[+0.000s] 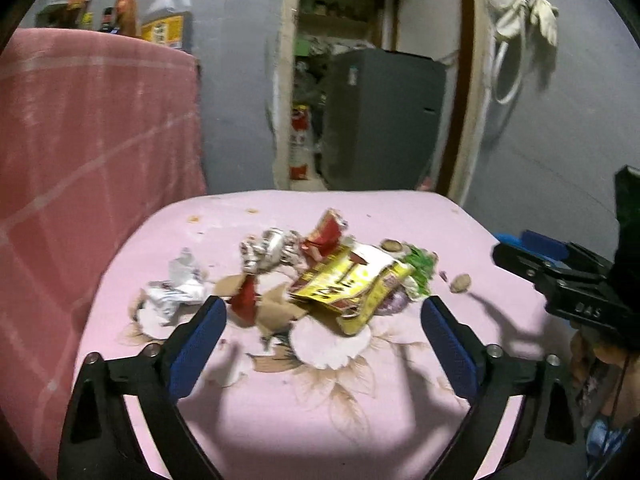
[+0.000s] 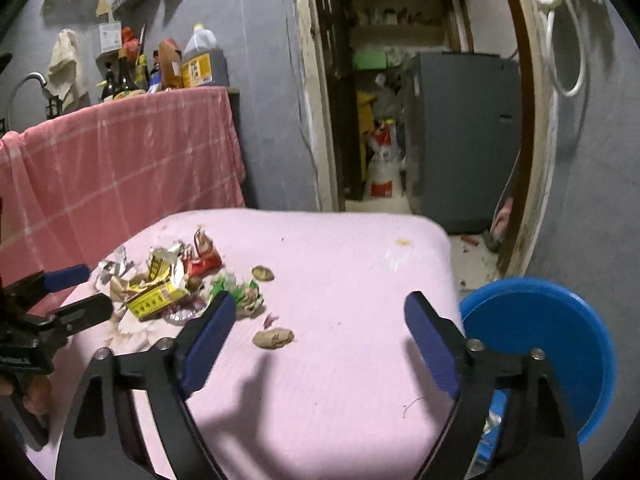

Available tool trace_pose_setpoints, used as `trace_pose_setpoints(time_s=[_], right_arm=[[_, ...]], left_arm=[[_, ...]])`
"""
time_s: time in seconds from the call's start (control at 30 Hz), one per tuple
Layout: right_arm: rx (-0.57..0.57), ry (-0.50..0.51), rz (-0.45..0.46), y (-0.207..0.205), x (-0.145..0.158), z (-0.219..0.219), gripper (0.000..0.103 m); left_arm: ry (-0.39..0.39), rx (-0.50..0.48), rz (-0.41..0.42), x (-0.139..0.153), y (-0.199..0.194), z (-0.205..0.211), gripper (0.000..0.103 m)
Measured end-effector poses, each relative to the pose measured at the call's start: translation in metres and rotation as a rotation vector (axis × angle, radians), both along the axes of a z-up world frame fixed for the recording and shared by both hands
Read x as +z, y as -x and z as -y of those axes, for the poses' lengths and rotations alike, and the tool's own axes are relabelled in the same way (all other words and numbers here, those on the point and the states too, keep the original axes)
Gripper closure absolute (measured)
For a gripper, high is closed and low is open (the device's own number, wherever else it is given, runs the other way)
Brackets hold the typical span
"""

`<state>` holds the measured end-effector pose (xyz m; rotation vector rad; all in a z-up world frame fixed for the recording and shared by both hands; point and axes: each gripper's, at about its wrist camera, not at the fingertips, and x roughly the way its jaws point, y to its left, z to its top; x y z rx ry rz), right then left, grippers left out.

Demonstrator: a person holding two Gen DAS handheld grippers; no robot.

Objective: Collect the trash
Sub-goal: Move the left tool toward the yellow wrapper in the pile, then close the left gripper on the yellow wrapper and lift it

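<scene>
Blue-padded fingers (image 1: 202,344) of the left gripper (image 1: 324,320) stand wide apart, released and holding nothing, low over the pink cloth (image 1: 320,420) that covers the table. Just ahead of the fingertips and between them lies the trash pile (image 1: 316,276): a yellow packet (image 1: 352,288) on top, a red wrapper (image 1: 326,236) behind it, crumpled foil (image 1: 268,252) to the left, white paper (image 1: 176,292) further left, and a green scrap (image 1: 420,268) at the right. Torn brown pieces sit under the pile, hard to tell from the flower print on the cloth. A nutshell (image 1: 460,283) lies alone to the right of the pile.

Over the bare middle of the cloth, the right gripper (image 2: 320,320) is likewise spread open and empty. Its left finger (image 2: 212,332) partly covers the near edge of the pile (image 2: 176,284); a second shell (image 2: 274,338) lies just beside that finger, between the two fingers, and another (image 2: 263,273) sits further back. At the right edge of the left wrist view the right gripper shows only in part, cut off by the frame.

A blue basin (image 2: 560,340) sits off the right side of the table, partly hidden by the right finger. Behind the table hang a pink checked towel (image 2: 120,168), with bottles (image 2: 200,64) above it, and a doorway opens onto a grey cabinet (image 2: 464,128). Both views are blurred.
</scene>
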<state>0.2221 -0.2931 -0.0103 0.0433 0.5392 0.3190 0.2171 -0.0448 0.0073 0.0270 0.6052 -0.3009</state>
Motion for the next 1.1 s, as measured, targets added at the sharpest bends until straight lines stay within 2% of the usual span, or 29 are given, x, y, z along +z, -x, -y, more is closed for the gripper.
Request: trace_pose_setpoints(time_s=[0.07, 0.13, 0.3, 0.37, 0.43, 0.53, 0.77, 1.0, 1.1], right_arm=[[0.018, 0.001, -0.018, -0.001, -0.002, -0.001, 0.027], [0.041, 0.014, -0.039, -0.002, -0.006, -0.005, 0.029], [0.093, 0.057, -0.075, -0.006, -0.012, -0.018, 0.038], [0.113, 0.084, -0.09, -0.008, -0.015, -0.024, 0.048], [0.137, 0.116, -0.11, -0.01, -0.019, -0.032, 0.053], [0.154, 0.144, -0.132, -0.013, -0.025, -0.038, 0.054], [0.158, 0.123, -0.14, -0.014, -0.026, -0.034, 0.054], [0.16, 0.111, -0.146, -0.014, -0.026, -0.035, 0.054], [0.164, 0.102, -0.154, -0.016, -0.026, -0.034, 0.053]], left_arm=[[-0.004, -0.026, -0.021, -0.003, -0.005, 0.004, 0.027], [-0.005, -0.049, -0.048, -0.006, -0.012, 0.007, 0.034], [0.014, -0.058, -0.097, -0.011, -0.024, 0.007, 0.045], [0.023, -0.056, -0.109, -0.011, -0.029, 0.007, 0.048], [0.027, -0.053, -0.117, -0.012, -0.032, 0.006, 0.05], [0.026, -0.052, -0.113, -0.01, -0.032, 0.007, 0.05], [0.003, -0.049, -0.076, -0.006, -0.034, 0.009, 0.05], [0.004, -0.094, -0.143, -0.011, -0.06, 0.009, 0.046], [0.009, -0.115, -0.15, -0.011, -0.069, 0.007, 0.04]])
